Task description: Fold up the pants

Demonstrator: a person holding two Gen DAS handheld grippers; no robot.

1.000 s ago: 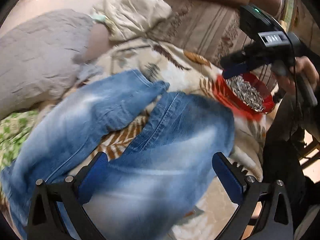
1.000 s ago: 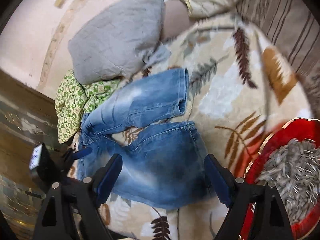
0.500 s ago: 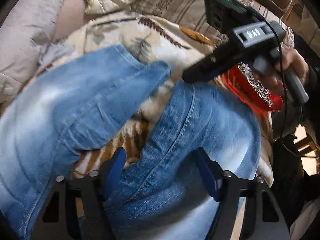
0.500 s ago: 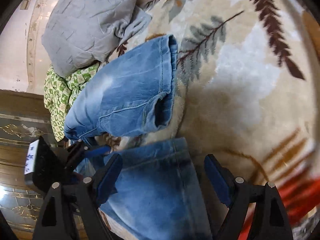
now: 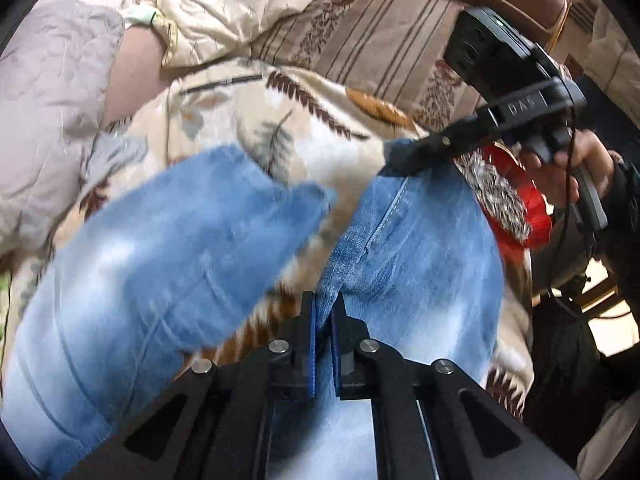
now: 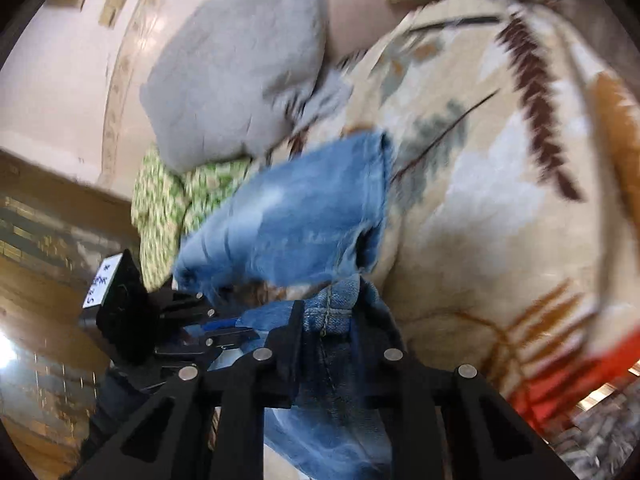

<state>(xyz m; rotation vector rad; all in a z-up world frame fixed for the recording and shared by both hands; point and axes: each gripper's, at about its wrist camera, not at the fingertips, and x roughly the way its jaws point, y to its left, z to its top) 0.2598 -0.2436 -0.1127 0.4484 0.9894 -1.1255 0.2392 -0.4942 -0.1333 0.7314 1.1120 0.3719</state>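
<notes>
A cream blanket (image 5: 332, 152) w/ brown & grey leaf print covers the sofa and takes up most of both views; striped sofa back (image 5: 360, 36) behind it. A grey pillow (image 6: 240, 76) sits at the far end, w/ a green patterned cloth (image 6: 168, 204) tucked under it and a cream cushion (image 5: 224, 4) beside it. The blue jeans (image 5: 168, 252) lie spread on the blanket, legs apart in a V: one leg runs up-left w/ its cuff free, the other leg is gripped at two spots. Left gripper (image 5: 324, 324) is nearly closed, blue pads pinching a fold of denim along the inner edge of that leg, partway up. Right gripper (image 6: 328, 320) is clamped on the cuff of the same leg, hem and seam bunched between its fingers; in the left wrist view it shows at the leg's far end, hand (image 5: 560, 168) on the handle. A red dish (image 5: 516, 204) of sunflower seeds sits on the blanket just beside that leg, near the right gripper. Wood floor (image 6: 36, 320) shows below left in the right wrist view. Both views are motion-blurred.
</notes>
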